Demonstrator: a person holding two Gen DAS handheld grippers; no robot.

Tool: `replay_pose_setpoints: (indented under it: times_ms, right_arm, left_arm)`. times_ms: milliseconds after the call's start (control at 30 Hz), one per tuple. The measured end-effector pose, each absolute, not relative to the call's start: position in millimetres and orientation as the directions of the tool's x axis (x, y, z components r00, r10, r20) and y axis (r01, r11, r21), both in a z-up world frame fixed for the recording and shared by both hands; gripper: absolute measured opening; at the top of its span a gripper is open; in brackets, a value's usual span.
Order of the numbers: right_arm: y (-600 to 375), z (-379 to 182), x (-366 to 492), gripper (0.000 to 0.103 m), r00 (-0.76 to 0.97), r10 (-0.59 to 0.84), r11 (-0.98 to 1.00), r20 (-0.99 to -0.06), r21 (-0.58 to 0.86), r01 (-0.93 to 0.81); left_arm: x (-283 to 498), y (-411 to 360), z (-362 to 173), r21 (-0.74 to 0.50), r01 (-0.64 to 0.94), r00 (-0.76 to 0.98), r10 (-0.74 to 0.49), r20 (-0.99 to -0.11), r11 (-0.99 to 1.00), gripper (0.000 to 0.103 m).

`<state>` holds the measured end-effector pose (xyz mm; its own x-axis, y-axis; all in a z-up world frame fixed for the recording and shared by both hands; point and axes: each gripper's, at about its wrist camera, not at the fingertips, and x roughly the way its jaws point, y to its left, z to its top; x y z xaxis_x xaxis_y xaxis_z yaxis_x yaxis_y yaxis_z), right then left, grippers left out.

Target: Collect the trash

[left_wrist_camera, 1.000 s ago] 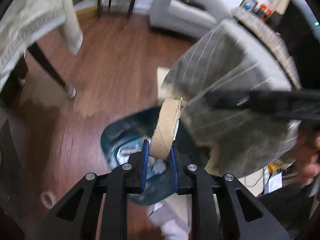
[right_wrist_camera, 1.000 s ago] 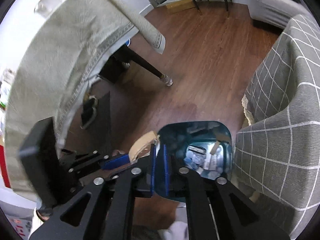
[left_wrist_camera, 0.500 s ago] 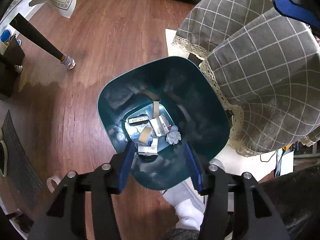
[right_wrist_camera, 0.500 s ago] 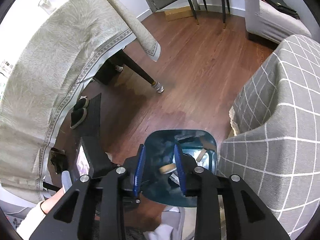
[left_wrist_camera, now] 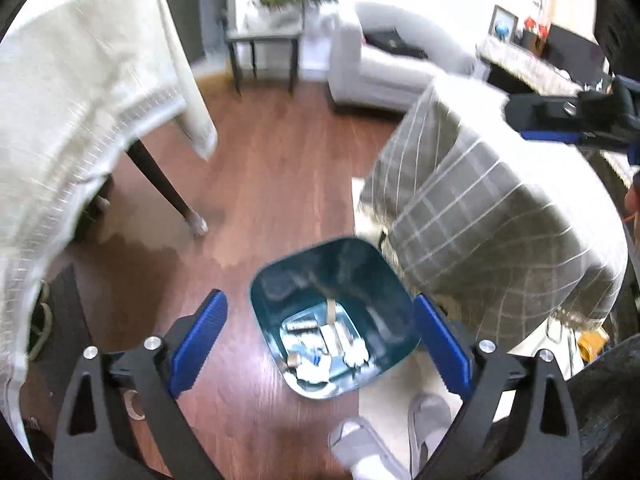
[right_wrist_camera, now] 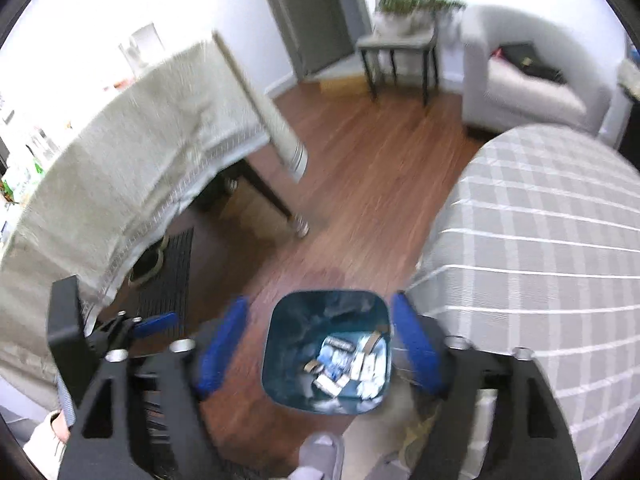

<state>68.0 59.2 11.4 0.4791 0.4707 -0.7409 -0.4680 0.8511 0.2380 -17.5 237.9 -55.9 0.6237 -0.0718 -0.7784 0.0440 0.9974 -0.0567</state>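
A teal bin (left_wrist_camera: 276, 280) stands on the wooden floor, with paper wrappers and cardboard scraps (left_wrist_camera: 324, 344) at its bottom. My left gripper (left_wrist_camera: 318, 302) hangs above it, its jaws opening wide with nothing between them. Its blue pads (left_wrist_camera: 200, 336) frame the bin from above without touching it. In the right wrist view the same bin (right_wrist_camera: 280, 320) and trash (right_wrist_camera: 352, 360) lie below my right gripper (right_wrist_camera: 320, 302), whose jaws are also opening and hold nothing. The right gripper (left_wrist_camera: 560, 120) shows at the upper right of the left wrist view. The left gripper (right_wrist_camera: 152, 322) sits at the lower left of the right wrist view.
A table under a beige cloth (left_wrist_camera: 80, 100) stands left of the bin, its dark leg (left_wrist_camera: 160, 184) nearby. Furniture under a grey checked cover (right_wrist_camera: 540, 260) crowds the bin's right side. A person's slippered feet (left_wrist_camera: 360, 440) are just in front. A tape roll (left_wrist_camera: 134, 404) lies on the floor.
The left gripper let go of the cardboard roll it held. Both grippers went from shut to wide open and lifted away from the bin, which now looks smaller.
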Motion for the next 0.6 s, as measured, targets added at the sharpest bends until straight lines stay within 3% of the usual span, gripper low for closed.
replay_pose_setpoints:
  times_ms: [200, 433, 600]
  right_arm:
    - [5.7, 33.9, 23.1, 0.093, 0.600, 0.415, 0.895, -0.683, 0.188, -0.405]
    - [-58.0, 52.8, -35.6, 0.099, 0.750, 0.252, 0.958, -0.611, 0.051, -0.281]
    - [-97.4, 53.4, -64.0, 0.099, 0.807, 0.185, 0.979, -0.561, 0.029, -0.204]
  left_arm:
    - [-62.3, 219.0, -20.3, 0.051, -0.035, 0.704, 0.061, -0.708, 0.998, 0.096]
    - [-103.7, 213.4, 9.1, 0.041, -0.121, 0.771, 0.120, -0.625, 0.992, 0.097]
    - [-120.0, 197.2, 12.8, 0.041, -0.120, 0.795, 0.120, -0.594, 0.992, 0.098]
